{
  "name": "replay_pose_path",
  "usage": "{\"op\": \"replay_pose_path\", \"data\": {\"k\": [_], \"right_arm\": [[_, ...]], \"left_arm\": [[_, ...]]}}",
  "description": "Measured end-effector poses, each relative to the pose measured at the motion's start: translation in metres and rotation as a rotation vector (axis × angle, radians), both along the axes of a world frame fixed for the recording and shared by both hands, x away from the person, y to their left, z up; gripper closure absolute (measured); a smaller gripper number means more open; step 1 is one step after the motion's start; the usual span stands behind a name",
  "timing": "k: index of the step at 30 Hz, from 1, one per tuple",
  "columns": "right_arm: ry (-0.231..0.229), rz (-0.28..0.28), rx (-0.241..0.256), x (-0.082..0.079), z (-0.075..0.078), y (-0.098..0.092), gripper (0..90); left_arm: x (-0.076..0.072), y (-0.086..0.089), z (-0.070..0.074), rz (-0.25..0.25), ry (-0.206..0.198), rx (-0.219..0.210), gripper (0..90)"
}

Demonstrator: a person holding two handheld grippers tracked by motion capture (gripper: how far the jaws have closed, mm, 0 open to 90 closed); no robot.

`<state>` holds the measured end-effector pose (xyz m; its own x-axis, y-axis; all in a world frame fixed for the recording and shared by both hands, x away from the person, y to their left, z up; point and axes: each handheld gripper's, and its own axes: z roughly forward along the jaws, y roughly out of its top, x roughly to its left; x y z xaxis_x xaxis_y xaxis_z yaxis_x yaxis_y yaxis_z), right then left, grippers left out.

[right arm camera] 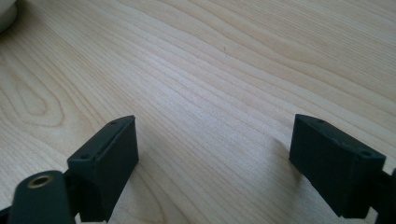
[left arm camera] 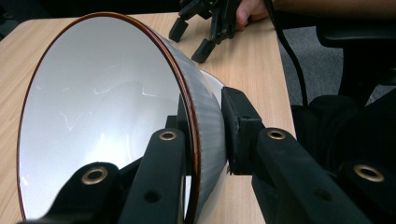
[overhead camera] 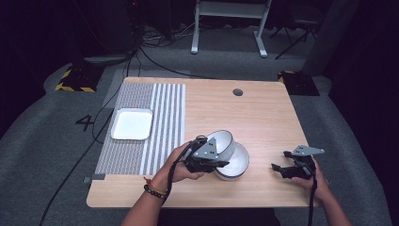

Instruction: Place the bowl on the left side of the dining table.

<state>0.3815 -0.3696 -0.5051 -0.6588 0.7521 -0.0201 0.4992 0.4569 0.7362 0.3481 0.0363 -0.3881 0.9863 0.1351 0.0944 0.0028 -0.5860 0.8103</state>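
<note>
Left tool (overhead camera: 221, 162) grips the wall of a tilted grey bowl (overhead camera: 221, 141) with a brown rim: one jaw inside, one outside, seen clearly in the left gripper view (left arm camera: 205, 140). The held bowl (left arm camera: 102, 116) is lifted on its side, leaning against a second white bowl (overhead camera: 235, 162) resting on the wooden bench (overhead camera: 263, 117). Right tool (overhead camera: 278, 168) sits low over bare bench at the near right, jaws spread wide, nothing between them (right arm camera: 215, 154). Farther left: striped mat (overhead camera: 160, 117) carrying a white rectangular tray (overhead camera: 132, 124).
</note>
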Motion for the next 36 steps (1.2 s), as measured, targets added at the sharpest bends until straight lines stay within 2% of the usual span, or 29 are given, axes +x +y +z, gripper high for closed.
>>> {"op": "replay_pose_path", "data": {"k": [4, 12, 14, 17, 18, 27, 31, 36], "right_arm": [[0.000, 0.000, 0.000, 0.000, 0.000, 0.000, 15.6], [0.000, 0.000, 0.001, 0.000, 0.000, 0.000, 15.6], [0.000, 0.000, 0.000, 0.000, 0.000, 0.000, 15.6], [0.000, 0.000, 0.000, 0.000, 0.000, 0.000, 15.6], [0.000, 0.000, 0.000, 0.000, 0.000, 0.000, 15.6], [0.000, 0.000, 0.000, 0.000, 0.000, 0.000, 15.6], [0.000, 0.000, 0.000, 0.000, 0.000, 0.000, 15.6], [0.001, 0.000, 0.000, 0.000, 0.000, 0.000, 15.6]], "left_arm": [[0.003, 0.007, -0.001, 0.015, 0.010, -0.017, 78.1], [0.000, 0.016, 0.004, 0.024, 0.001, -0.022, 78.1], [0.000, 0.019, 0.006, 0.025, -0.017, -0.026, 78.1], [0.000, 0.022, 0.007, 0.035, -0.008, -0.028, 78.2], [0.002, 0.025, 0.008, 0.046, -0.018, -0.024, 78.2], [0.006, 0.040, 0.008, 0.104, -0.004, -0.039, 78.1], [0.008, 0.046, 0.007, 0.127, -0.012, -0.046, 78.2], [0.010, 0.052, 0.006, 0.140, 0.003, -0.036, 78.1]]}}
